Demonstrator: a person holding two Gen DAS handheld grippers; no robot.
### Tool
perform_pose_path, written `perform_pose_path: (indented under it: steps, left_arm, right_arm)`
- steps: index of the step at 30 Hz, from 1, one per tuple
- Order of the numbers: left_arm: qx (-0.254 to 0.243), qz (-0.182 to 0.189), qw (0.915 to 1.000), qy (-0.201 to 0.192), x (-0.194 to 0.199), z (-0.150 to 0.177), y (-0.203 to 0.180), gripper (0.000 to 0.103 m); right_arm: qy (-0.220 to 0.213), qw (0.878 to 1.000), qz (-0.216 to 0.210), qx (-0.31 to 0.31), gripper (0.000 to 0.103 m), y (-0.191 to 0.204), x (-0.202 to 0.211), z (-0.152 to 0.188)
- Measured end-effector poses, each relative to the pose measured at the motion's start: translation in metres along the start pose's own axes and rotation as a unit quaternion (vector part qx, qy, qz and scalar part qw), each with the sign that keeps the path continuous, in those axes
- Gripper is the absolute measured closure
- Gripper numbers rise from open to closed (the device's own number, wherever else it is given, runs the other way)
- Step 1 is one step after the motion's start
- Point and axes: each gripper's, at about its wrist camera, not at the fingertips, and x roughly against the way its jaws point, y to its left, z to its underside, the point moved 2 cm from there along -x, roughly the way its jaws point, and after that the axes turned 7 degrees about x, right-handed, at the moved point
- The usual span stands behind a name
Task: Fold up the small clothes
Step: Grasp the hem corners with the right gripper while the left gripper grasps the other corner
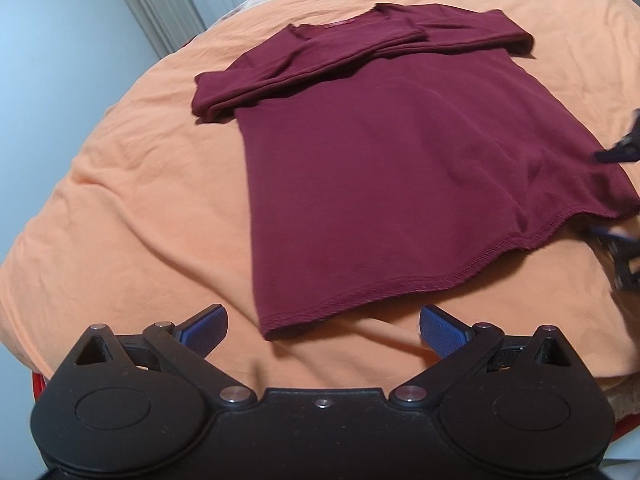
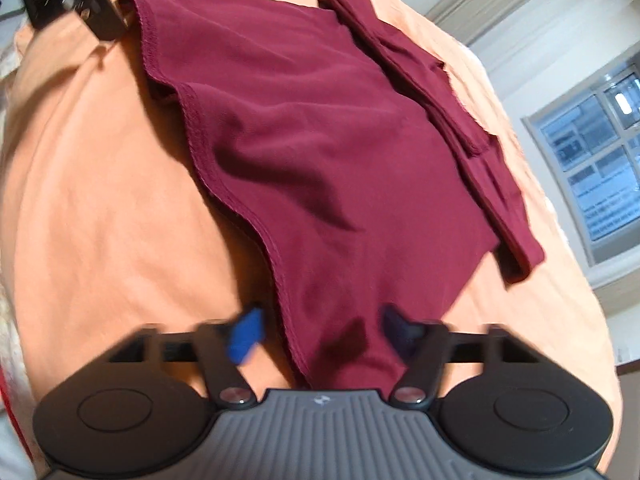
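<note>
A maroon long-sleeved shirt (image 1: 380,160) lies flat on an orange bedsheet (image 1: 140,180), with both sleeves (image 1: 320,48) folded across its chest. My left gripper (image 1: 324,328) is open just in front of the hem, whose near-left corner lies between its blue pads. My right gripper (image 1: 616,196) shows at the right edge, its fingers spread above and below the hem's other corner. In the right wrist view the shirt (image 2: 320,140) runs away from me and its corner passes between the parted fingers of the right gripper (image 2: 324,332). The left gripper (image 2: 80,0) sits at the top left.
The orange sheet (image 2: 100,200) covers the whole bed and is mildly wrinkled. A window (image 2: 592,160) is in the wall at the right. A pale wall and door frame (image 1: 160,12) stand beyond the bed's far left. Something red (image 1: 38,384) shows below the bed's near edge.
</note>
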Motion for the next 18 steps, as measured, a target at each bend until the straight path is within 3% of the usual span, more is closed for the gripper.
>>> perform_pose_path:
  steps: [1, 4, 11, 15, 18]
  left_arm:
    - [-0.009, -0.001, 1.0000, -0.003, 0.001, 0.001, -0.004, 0.001]
    - [-0.044, -0.005, 0.9989, -0.014, 0.000, 0.003, -0.017, 0.001]
    - [-0.081, 0.028, 0.9957, -0.036, -0.009, 0.005, -0.060, 0.001]
    - [-0.102, -0.002, 0.9928, -0.063, -0.017, 0.001, -0.082, 0.003]
    - [-0.095, -0.038, 0.9931, -0.058, -0.029, -0.006, -0.086, 0.013]
  right_arm:
    - [0.001, 1.000, -0.012, 0.000, 0.081, -0.001, 0.000, -0.001]
    - [-0.002, 0.999, -0.037, -0.018, 0.096, -0.006, 0.004, -0.003]
    - [-0.032, 0.989, -0.084, -0.114, 0.097, -0.050, 0.042, 0.001]
    - [-0.046, 0.981, -0.103, -0.157, 0.097, -0.080, 0.059, 0.001]
    - [-0.056, 0.979, -0.109, -0.165, 0.097, -0.094, 0.069, -0.002]
